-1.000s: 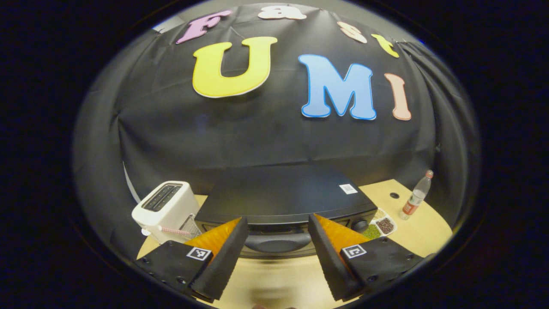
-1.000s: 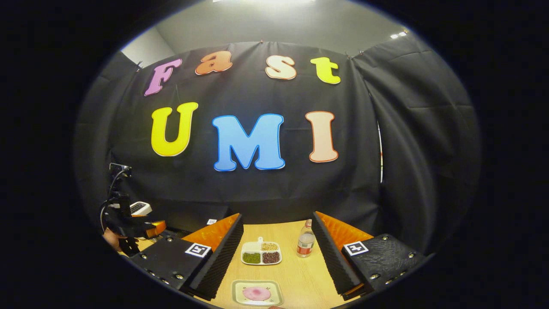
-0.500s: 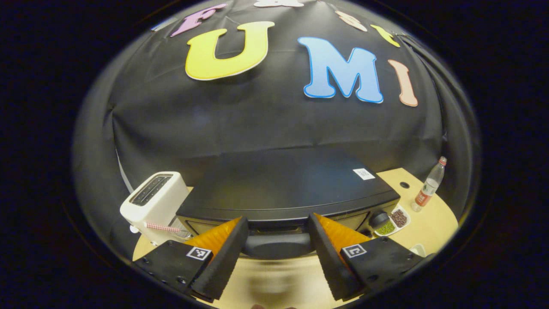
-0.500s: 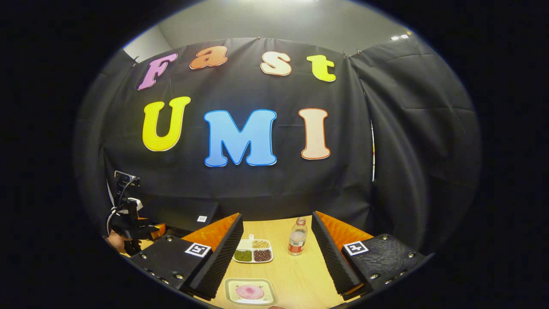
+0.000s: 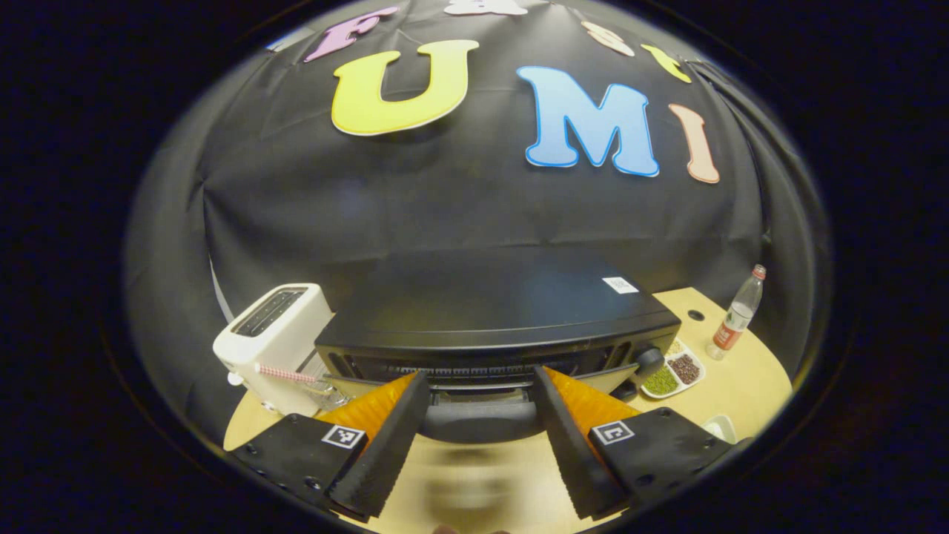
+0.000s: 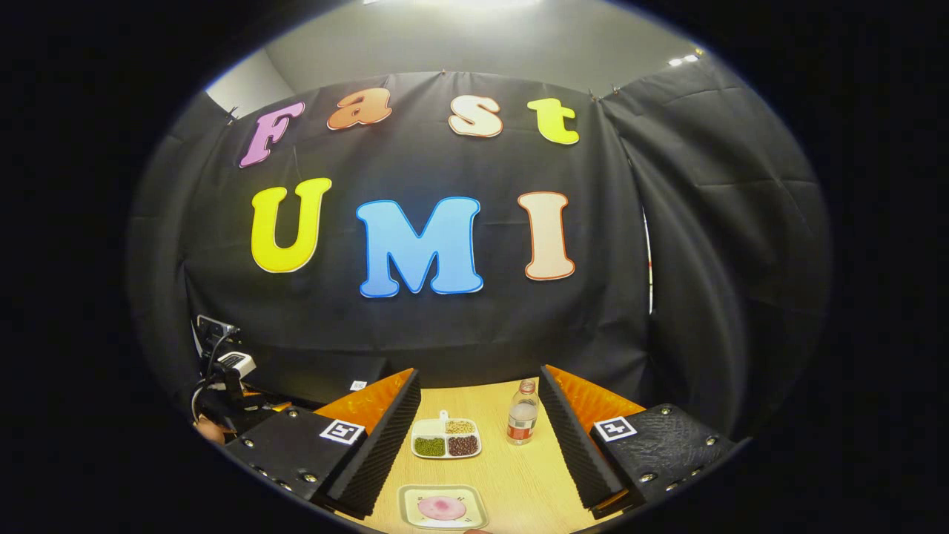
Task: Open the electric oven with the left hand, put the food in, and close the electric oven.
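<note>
The black electric oven point(image 5: 489, 297) stands right in front of my left gripper point(image 5: 480, 374). Its door is tilted a little open at the top, and a slot of the inside shows. The door's dark handle point(image 5: 480, 421) lies between my left fingers, which stand wide apart. In the right gripper view the food, a pink round piece on a small square plate point(image 6: 442, 507), rests on the wooden table point(image 6: 511, 475) below my right gripper point(image 6: 480, 371), which is open and holds nothing. The oven point(image 6: 326, 371) and the left gripper point(image 6: 222, 400) appear at the far left there.
A white toaster point(image 5: 273, 345) stands left of the oven. Right of it are a divided dish of beans point(image 5: 671, 374) and a plastic bottle point(image 5: 735, 319). The dish point(image 6: 447, 439) and the bottle point(image 6: 523, 423) lie beyond the food plate.
The left gripper came up to the oven handle, and the door has now swung slightly open at the top. The right gripper only drifted a little.
</note>
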The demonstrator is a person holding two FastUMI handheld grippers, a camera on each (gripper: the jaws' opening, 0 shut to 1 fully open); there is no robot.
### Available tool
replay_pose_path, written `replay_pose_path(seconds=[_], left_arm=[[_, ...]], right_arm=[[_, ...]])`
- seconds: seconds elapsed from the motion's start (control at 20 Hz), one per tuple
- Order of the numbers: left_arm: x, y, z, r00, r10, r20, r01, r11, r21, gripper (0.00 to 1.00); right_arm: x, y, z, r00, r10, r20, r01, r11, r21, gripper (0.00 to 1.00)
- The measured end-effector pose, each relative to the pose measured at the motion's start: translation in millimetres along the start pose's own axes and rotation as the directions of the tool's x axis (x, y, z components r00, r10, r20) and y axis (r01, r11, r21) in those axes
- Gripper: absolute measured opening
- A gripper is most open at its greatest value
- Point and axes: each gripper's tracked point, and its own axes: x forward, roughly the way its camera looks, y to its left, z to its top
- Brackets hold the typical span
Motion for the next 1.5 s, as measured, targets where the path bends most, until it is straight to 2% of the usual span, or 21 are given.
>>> replay_pose_path(seconds=[0.05,0.15,0.2,0.25,0.3,0.35,0.4,0.45,0.5,0.65,0.7,0.8,1.05,1.15,1.2,1.25,1.3,1.35,1.5], left_arm=[[-5,0,-5,1.000,-0.001,-0.001,0.001,1.000,0.005,0.99],[-12,-2,-15,1.000,-0.001,-0.012,0.002,1.000,0.010,0.96],[-16,-2,-19,1.000,-0.003,-0.018,0.003,1.000,0.013,0.99],[-21,-3,-25,1.000,-0.004,-0.028,0.005,1.000,0.014,0.99],[-23,-4,-29,0.999,-0.007,-0.038,0.007,1.000,0.015,0.92],[-27,-4,-35,0.999,-0.010,-0.050,0.011,1.000,0.015,0.99],[-29,-4,-39,0.998,-0.013,-0.058,0.014,1.000,0.014,0.92],[-32,-5,-43,0.998,-0.015,-0.065,0.016,1.000,0.015,0.92],[-34,-5,-48,0.997,-0.016,-0.071,0.017,1.000,0.018,0.99],[-41,-7,-66,0.996,-0.012,-0.091,0.015,0.999,0.034,0.92],[-43,-8,-72,0.995,-0.013,-0.100,0.017,0.999,0.040,0.95],[-47,-8,-83,0.993,-0.016,-0.115,0.022,0.998,0.051,0.92],[-49,-9,-112,0.987,-0.023,-0.161,0.032,0.998,0.058,0.92],[-50,-5,-117,0.986,-0.012,-0.168,0.027,0.996,0.087,0.95],[-51,-2,-115,0.987,-0.006,-0.163,0.021,0.996,0.092,0.92],[-53,-1,-111,0.989,-0.006,-0.149,0.020,0.996,0.087,0.95],[-54,1,-106,0.990,-0.004,-0.140,0.015,0.997,0.082,0.92],[-55,2,-104,0.991,-0.001,-0.133,0.012,0.997,0.077,0.95],[-58,5,-91,0.993,0.006,-0.114,0.002,0.998,0.069,0.93]], right_arm=[[-2,0,0,1.000,0.000,0.001,0.000,1.000,0.004,0.97],[-4,1,-2,1.000,0.003,-0.003,-0.003,1.000,0.011,0.97],[-5,2,-2,1.000,0.004,-0.002,-0.004,1.000,0.013,0.97],[-6,3,-2,1.000,0.006,-0.001,-0.006,1.000,0.015,0.97],[-7,3,-1,1.000,0.005,0.002,-0.005,1.000,0.016,0.97],[-10,3,-1,1.000,0.005,0.006,-0.005,1.000,0.017,0.97],[-12,4,0,1.000,0.006,0.008,-0.006,1.000,0.018,0.97],[-13,4,0,1.000,0.007,0.011,-0.007,1.000,0.017,0.97],[-15,3,-1,1.000,0.005,0.010,-0.006,1.000,0.014,0.97],[-17,1,-2,1.000,0.000,0.008,-0.001,1.000,0.012,0.97],[-18,0,-2,1.000,-0.002,0.005,0.002,1.000,0.011,0.97],[-20,-1,-4,1.000,-0.003,0.000,0.003,1.000,0.011,0.97],[-19,1,-18,0.999,0.006,-0.040,-0.005,1.000,0.013,0.97],[-18,2,-23,0.998,0.010,-0.058,-0.009,1.000,0.011,0.97],[-18,3,-25,0.998,0.011,-0.065,-0.011,1.000,0.012,0.97],[-18,3,-27,0.997,0.011,-0.071,-0.010,1.000,0.012,0.97],[-17,2,-29,0.997,0.010,-0.080,-0.009,1.000,0.014,0.97],[-17,2,-32,0.996,0.013,-0.088,-0.011,1.000,0.020,0.97],[-15,4,-37,0.994,0.021,-0.106,-0.017,0.999,0.032,0.97]])
